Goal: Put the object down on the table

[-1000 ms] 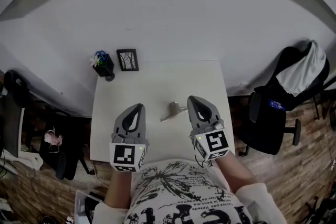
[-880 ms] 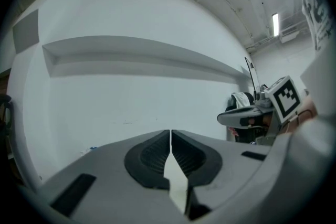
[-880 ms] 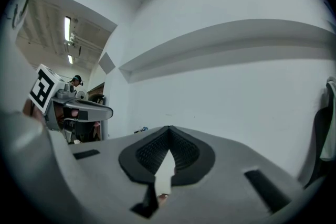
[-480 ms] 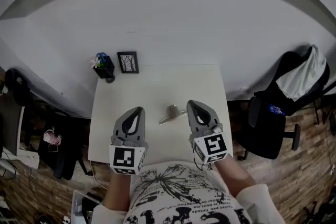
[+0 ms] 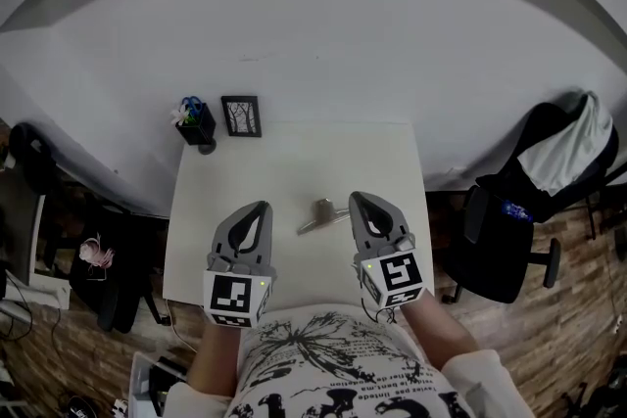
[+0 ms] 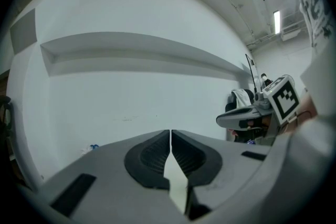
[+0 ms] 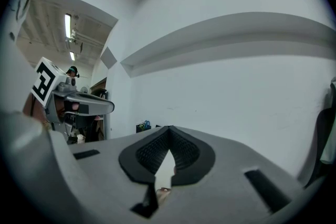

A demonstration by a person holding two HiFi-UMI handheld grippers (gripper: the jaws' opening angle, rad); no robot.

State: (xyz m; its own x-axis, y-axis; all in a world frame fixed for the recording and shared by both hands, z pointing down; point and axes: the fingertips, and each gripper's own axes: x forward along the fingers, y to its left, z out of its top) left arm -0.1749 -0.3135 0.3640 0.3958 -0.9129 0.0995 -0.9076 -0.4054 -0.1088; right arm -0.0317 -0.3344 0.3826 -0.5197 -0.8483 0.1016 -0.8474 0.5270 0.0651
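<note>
Both tools sit over the near half of the white table, side by side, noses pointing away from the person toward the wall.

Left gripper: jaws pressed together, with the pads meeting along one thin seam and nothing between them. Its own view shows the same closed nose.

Right gripper: jaws also closed tip to tip, nothing pinched at the pads. That matches its own view.

Object: a small grey metal piece lying flat on the table in the gap between the two grippers. It's nearer the right gripper, just off the inner side of its tip, with the thin end pointing at that tip. Can't tell if they touch. It is clear of the left gripper, off to that tool's right and about level with its nose.

Ahead of the left gripper at the far table edge, a picture frame stands upright. A black holder with something blue and white in it is just outboard of the frame, at the far corner.

Outboard of the right gripper, off the table, is a black office chair with a white garment over its back.

Each tool has a marker cube at its rear end, left and right, right against the person's printed shirt.
</note>
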